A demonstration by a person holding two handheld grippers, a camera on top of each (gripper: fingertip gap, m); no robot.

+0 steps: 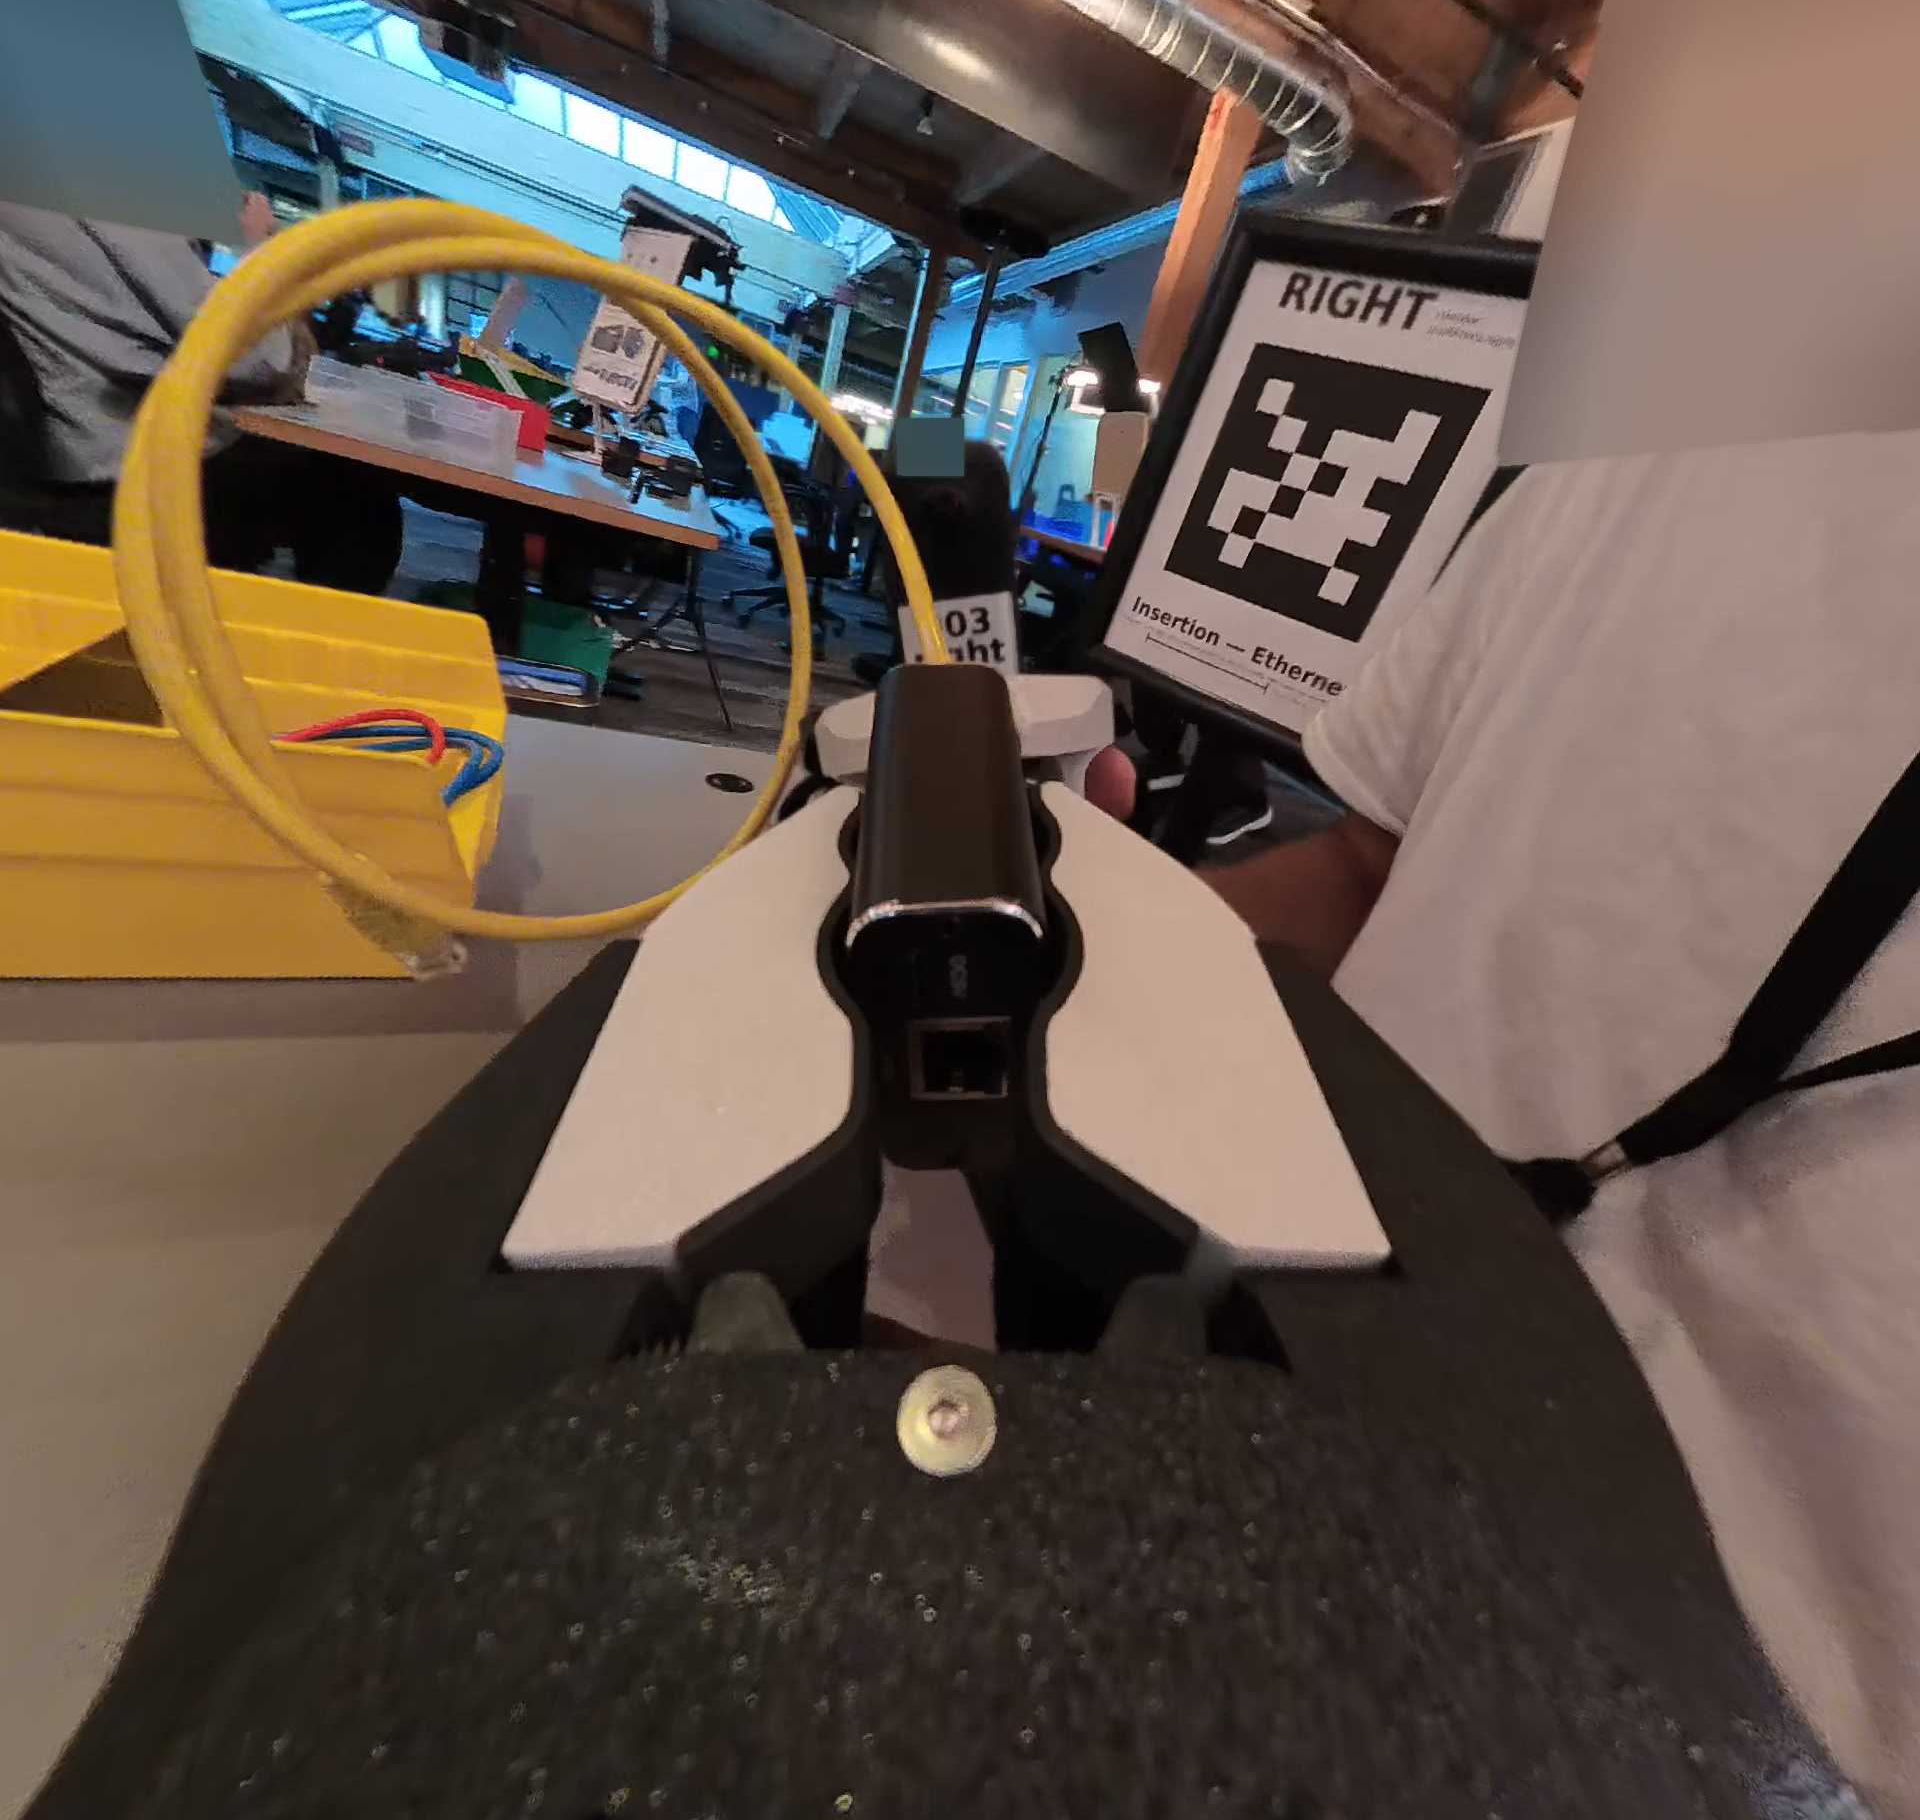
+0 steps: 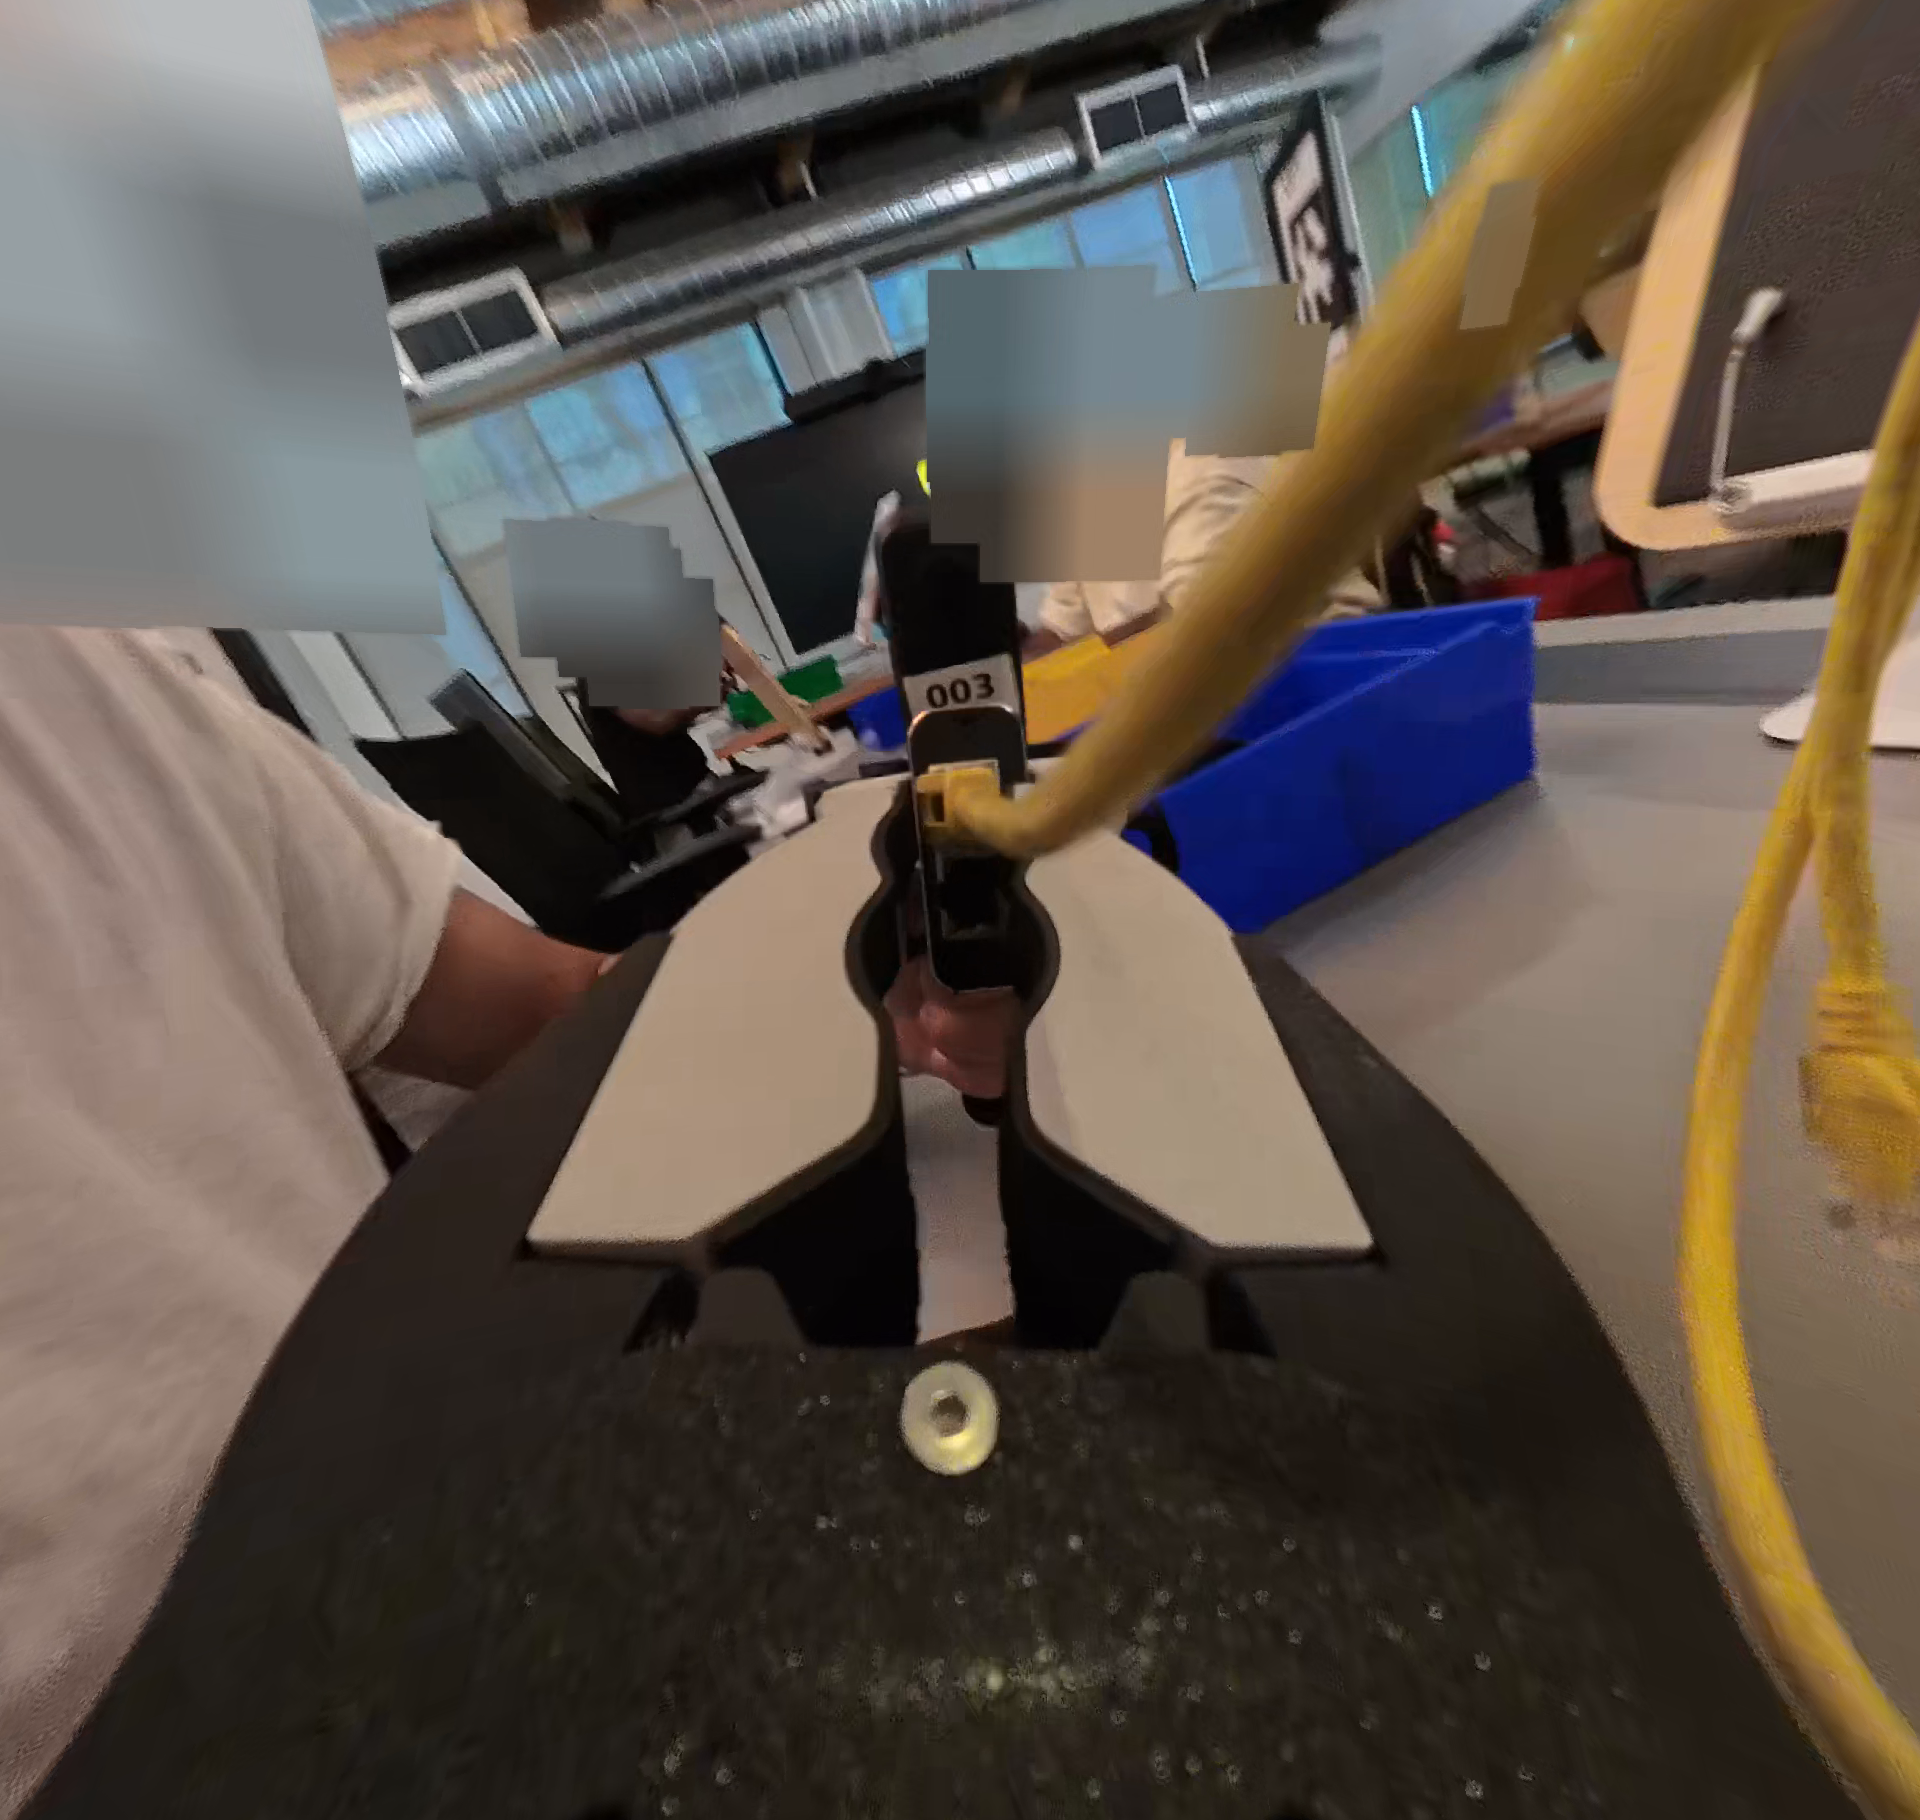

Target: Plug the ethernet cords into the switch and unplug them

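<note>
In the left wrist view the left hand-held gripper (image 1: 940,897) pinches the switch (image 1: 943,814), a small black box lying lengthwise between the grey fingers (image 1: 727,1001) at frame centre. Its near end shows an empty port (facing the camera). At its far end the yellow cord (image 1: 457,565) goes in and rises into a wide loop filling the upper left of the frame. The cord's free plug (image 1: 400,923) hangs at centre left, just above the grey tabletop (image 1: 208,1147) and in front of the yellow bin (image 1: 239,804), which stands along the left edge with red and blue wires in it. A framed marker sign (image 1: 1320,482) stands upper right. A person's white shirt (image 1: 1662,835) crowds the whole right side, so open room lies only to the left over the tabletop.

In the right wrist view the right hand-held gripper (image 2: 961,814) is pressed together on the cord's plug (image 2: 951,802), which is seated in the end face of the switch (image 2: 961,897); a second port below it is empty. The cord (image 2: 1403,347) sweeps up to the upper right corner, then hangs down the right edge, with its other plug (image 2: 1860,1074) dangling there. A blue bin (image 2: 1371,762) sits right of centre on the tabletop (image 2: 1455,1043). The shirt (image 2: 156,1043) fills the left.
</note>
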